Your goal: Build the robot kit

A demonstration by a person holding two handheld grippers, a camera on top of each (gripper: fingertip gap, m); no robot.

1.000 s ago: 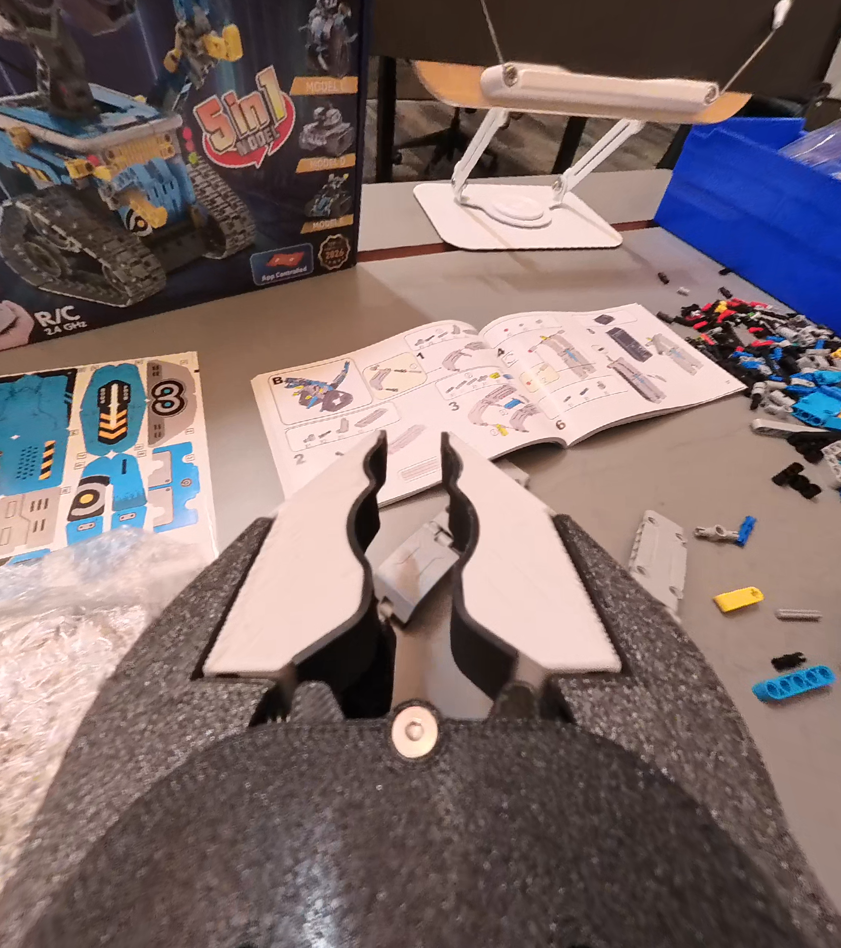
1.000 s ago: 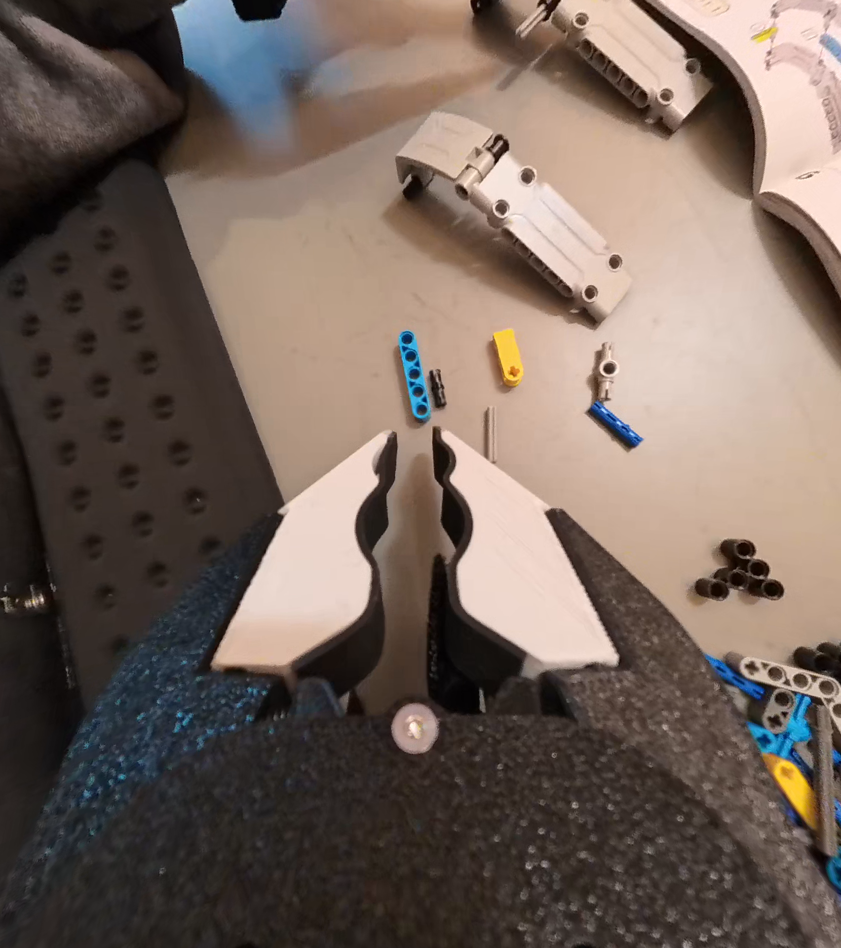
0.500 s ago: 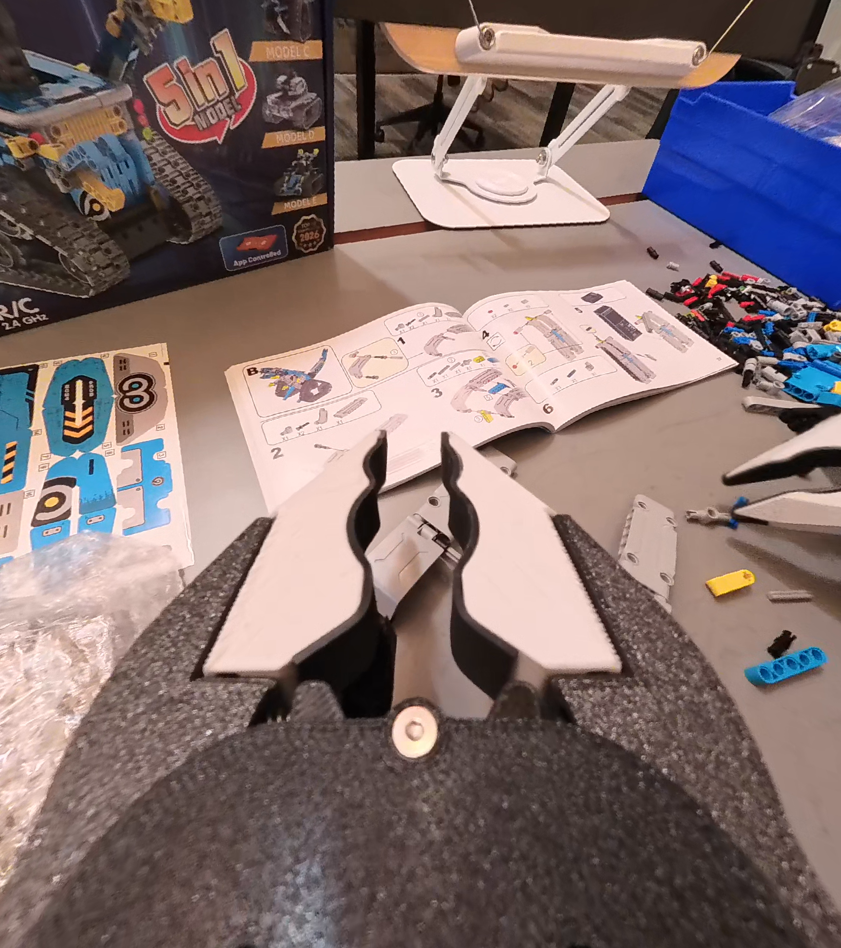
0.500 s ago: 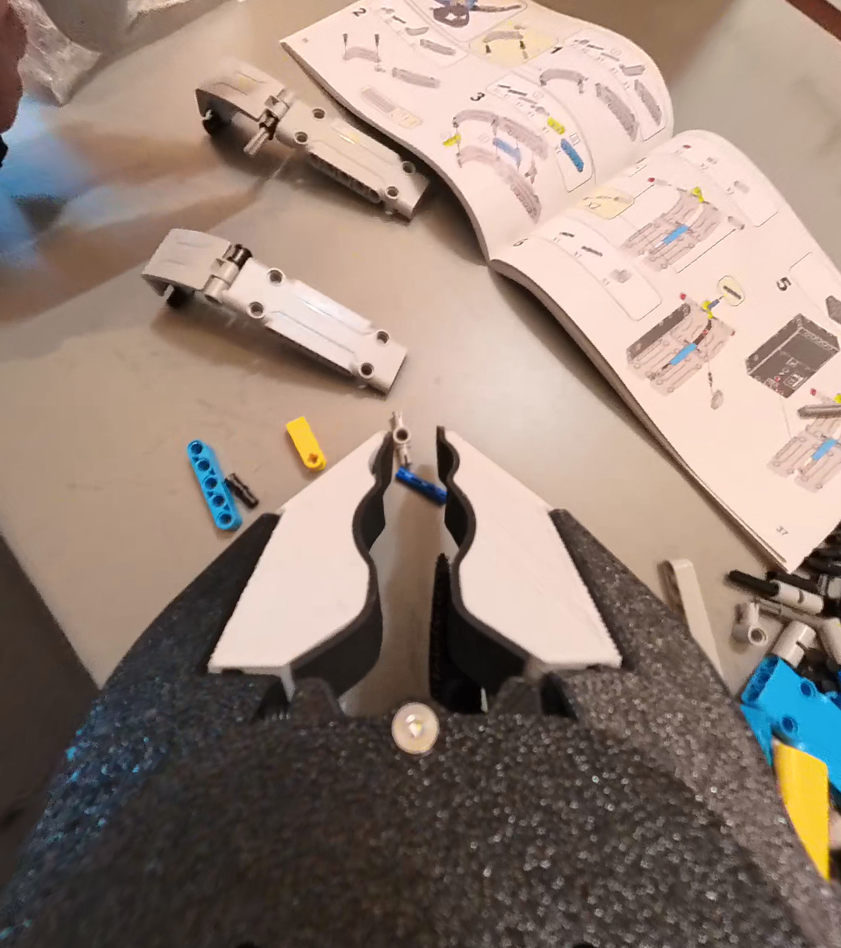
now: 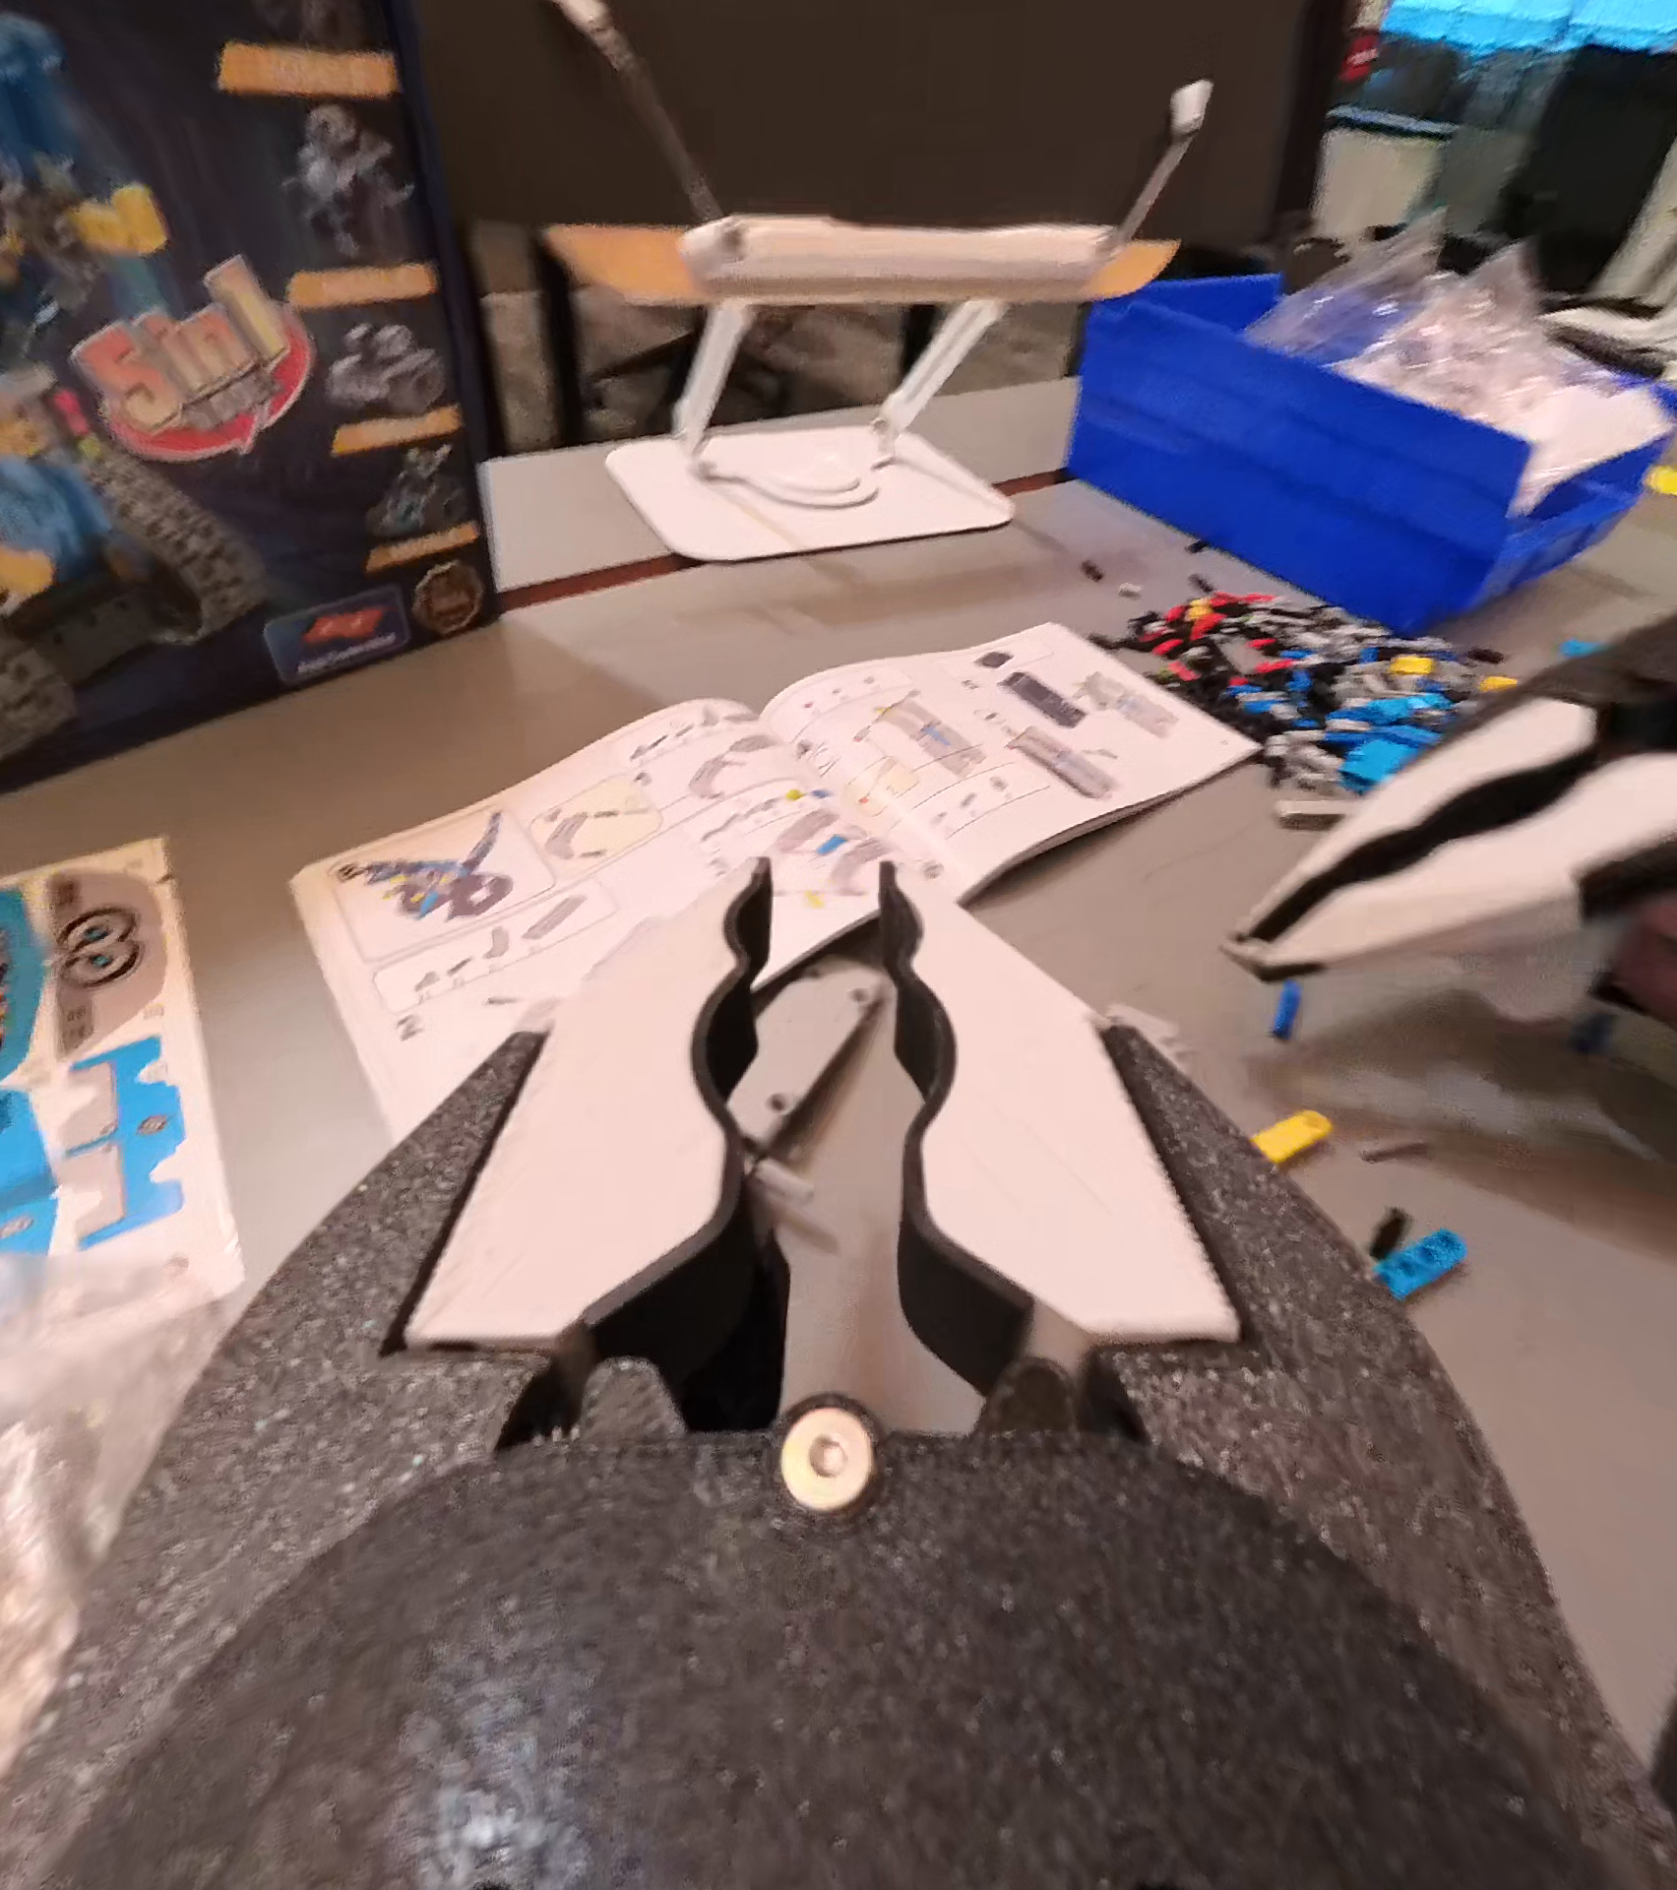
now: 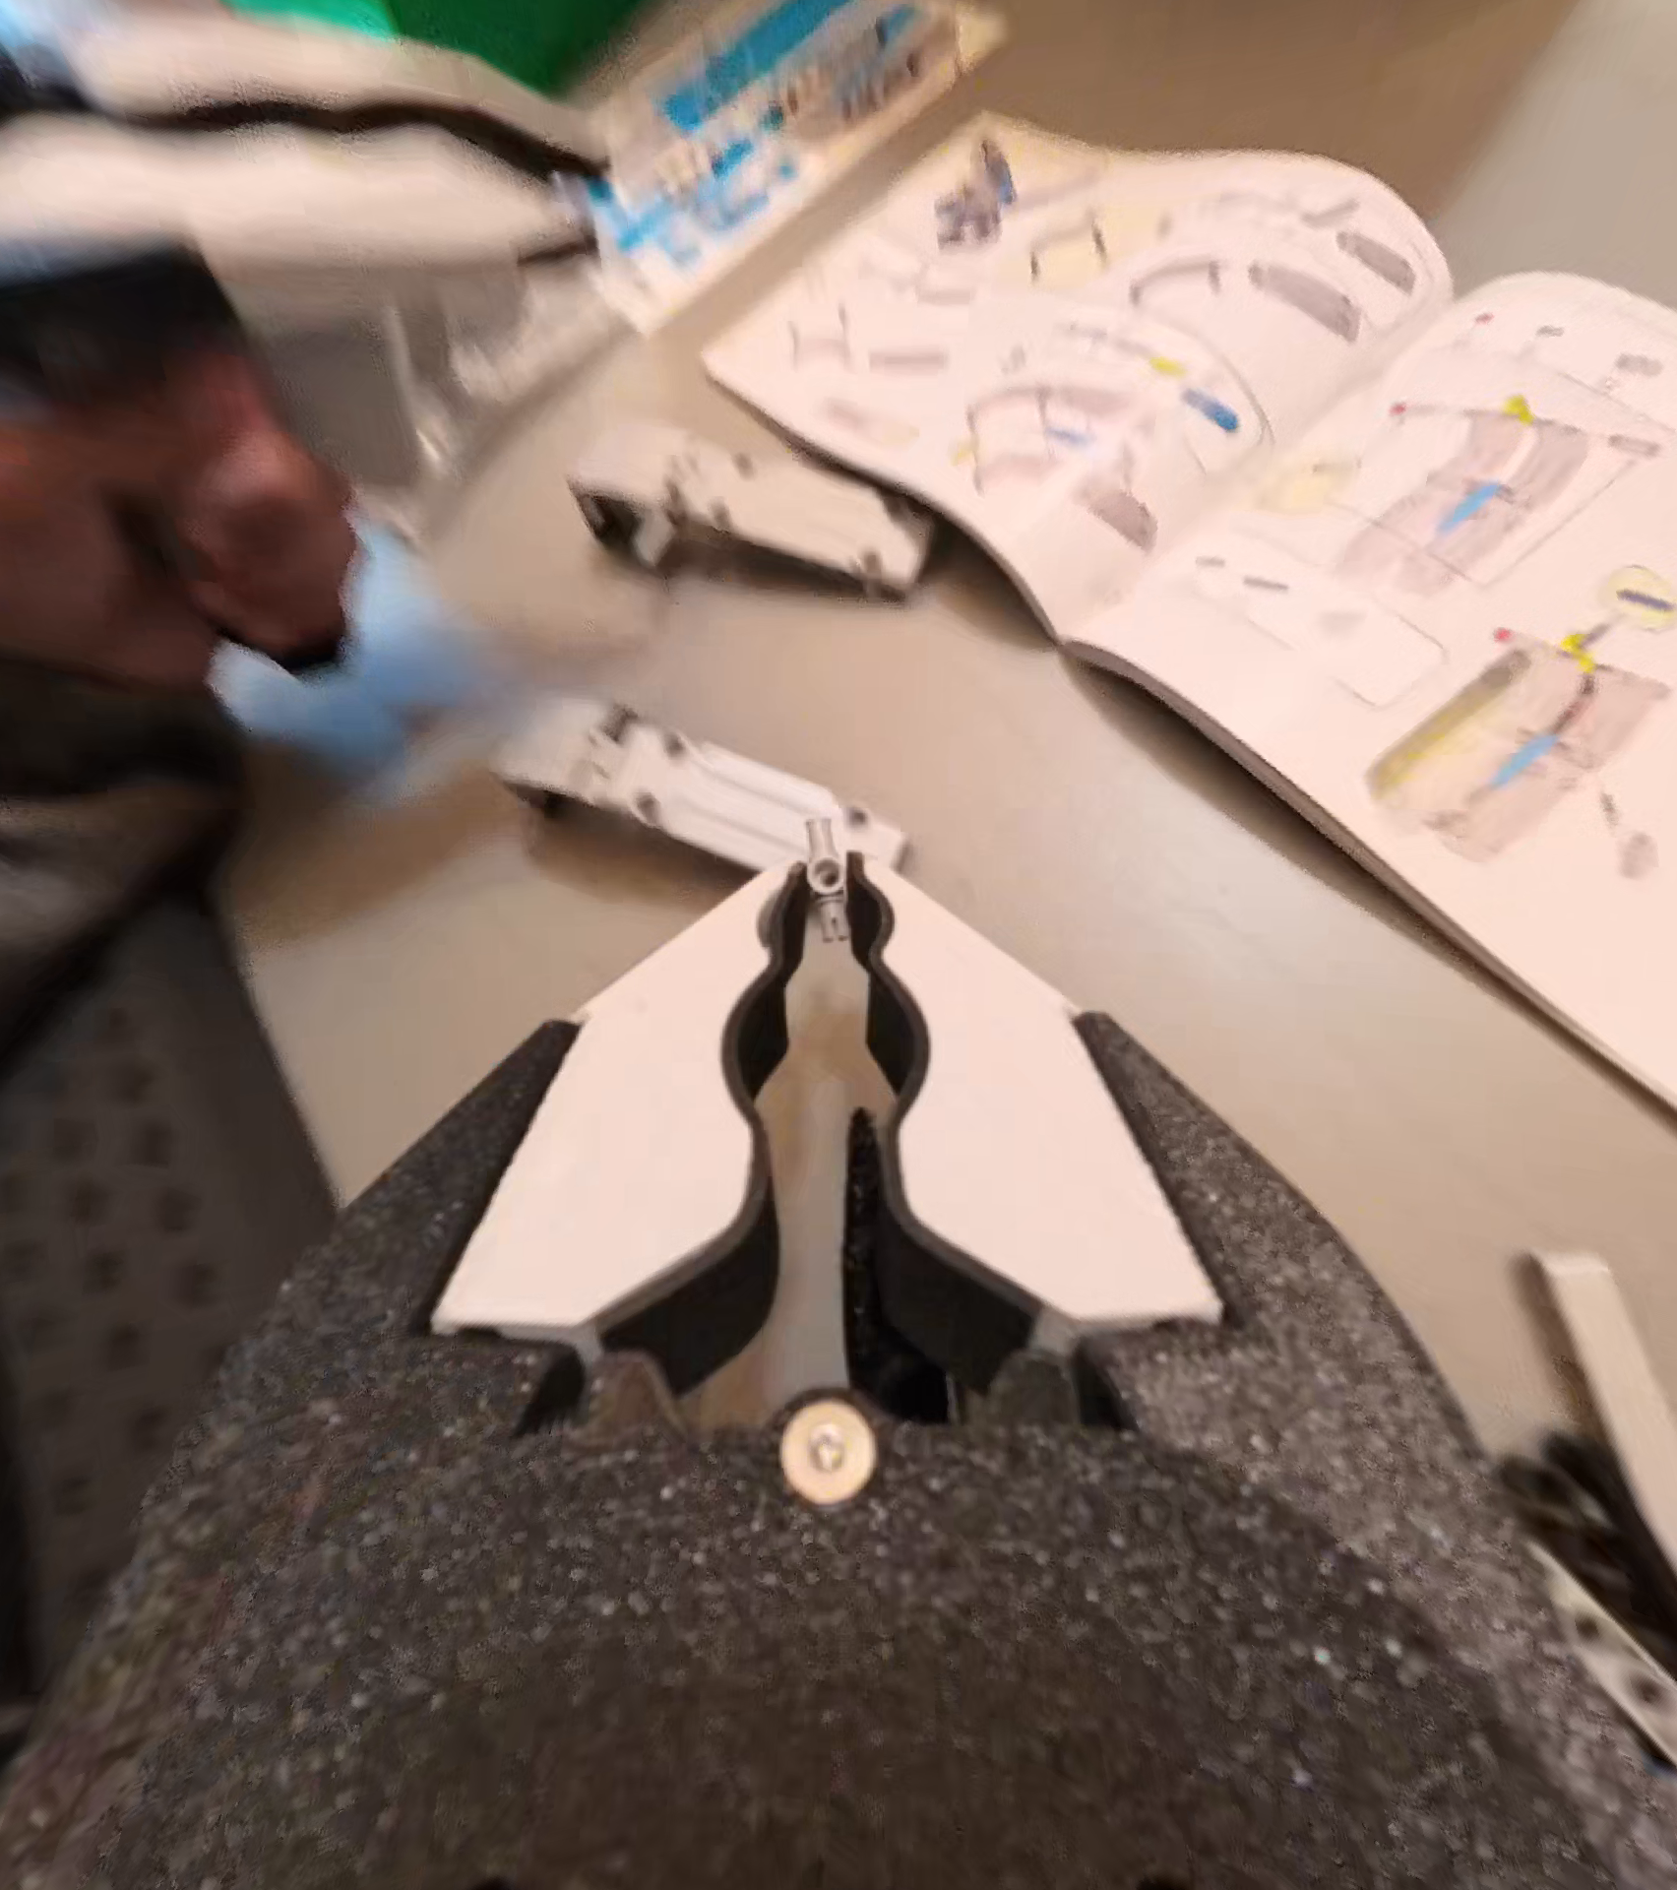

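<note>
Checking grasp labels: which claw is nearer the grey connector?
Right. The right claw pinches the grey connector at its tips; the left claw is apart, over a grey panel.

It looked like an office or lab workroom used for building a toy kit. A grey table (image 5: 609,655) carried a construction-set box (image 5: 180,358), an open instruction booklet (image 5: 783,808), a sticker sheet (image 5: 27,1074), loose plastic bricks (image 5: 1325,675), a blue parts bin (image 5: 1325,450) and a white laptop stand (image 5: 834,368) toward its far edge.
</note>
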